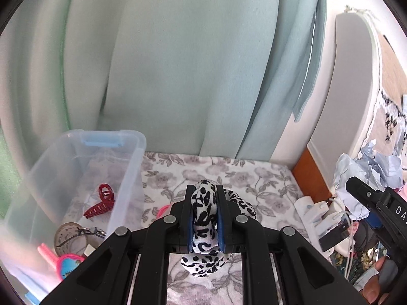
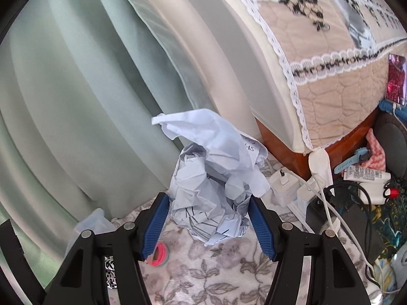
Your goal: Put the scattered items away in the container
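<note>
White letters "DA" on the right tool (image 1: 356, 190).

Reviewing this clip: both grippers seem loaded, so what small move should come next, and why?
Probably carry the left gripper leftward over the bin: it is shut on the scrunchie, the bin stands open to its left, and the right gripper holds crumpled paper.

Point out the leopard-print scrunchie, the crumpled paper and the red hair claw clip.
leopard-print scrunchie (image 1: 204, 213): left wrist view, fabric between the pads.
crumpled paper (image 2: 216, 178): right wrist view, middle of the wad.
red hair claw clip (image 1: 100, 204): left wrist view, its body, inside the clear container.
</note>
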### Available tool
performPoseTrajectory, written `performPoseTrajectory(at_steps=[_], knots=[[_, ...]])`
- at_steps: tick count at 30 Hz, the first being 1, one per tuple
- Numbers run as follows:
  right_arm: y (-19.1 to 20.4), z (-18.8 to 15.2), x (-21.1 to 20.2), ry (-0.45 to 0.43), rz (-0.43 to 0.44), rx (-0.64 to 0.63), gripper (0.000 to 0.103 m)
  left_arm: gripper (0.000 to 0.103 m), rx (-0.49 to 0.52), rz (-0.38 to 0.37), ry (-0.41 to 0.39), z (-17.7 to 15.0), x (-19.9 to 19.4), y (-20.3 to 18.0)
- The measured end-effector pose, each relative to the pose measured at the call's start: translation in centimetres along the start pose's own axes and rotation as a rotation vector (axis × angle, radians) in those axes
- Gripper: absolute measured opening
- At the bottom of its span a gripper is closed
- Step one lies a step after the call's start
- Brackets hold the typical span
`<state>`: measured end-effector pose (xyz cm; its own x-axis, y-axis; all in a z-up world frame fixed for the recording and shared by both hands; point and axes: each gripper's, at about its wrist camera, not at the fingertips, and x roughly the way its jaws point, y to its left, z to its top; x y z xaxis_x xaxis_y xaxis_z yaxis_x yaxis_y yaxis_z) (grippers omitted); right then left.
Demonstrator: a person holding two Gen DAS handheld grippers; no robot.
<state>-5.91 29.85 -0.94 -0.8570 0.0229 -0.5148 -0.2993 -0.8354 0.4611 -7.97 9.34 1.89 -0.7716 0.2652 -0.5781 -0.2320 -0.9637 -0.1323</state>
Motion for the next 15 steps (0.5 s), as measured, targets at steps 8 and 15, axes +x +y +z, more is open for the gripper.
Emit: performPoseTrajectory(at_steps=[8,15], knots=[[3.3,1.3,-4.8,-0.066,0.065,-0.031,0.067,0.015,-0.049,-0.005,-0.092,2.1,-5.9,1.9],[7.9,1.8,-8.4,-0.116,0.136,-0.097,0.067,0.015,-0.116,0.004,-0.183,3.7,-11.0,4.8]])
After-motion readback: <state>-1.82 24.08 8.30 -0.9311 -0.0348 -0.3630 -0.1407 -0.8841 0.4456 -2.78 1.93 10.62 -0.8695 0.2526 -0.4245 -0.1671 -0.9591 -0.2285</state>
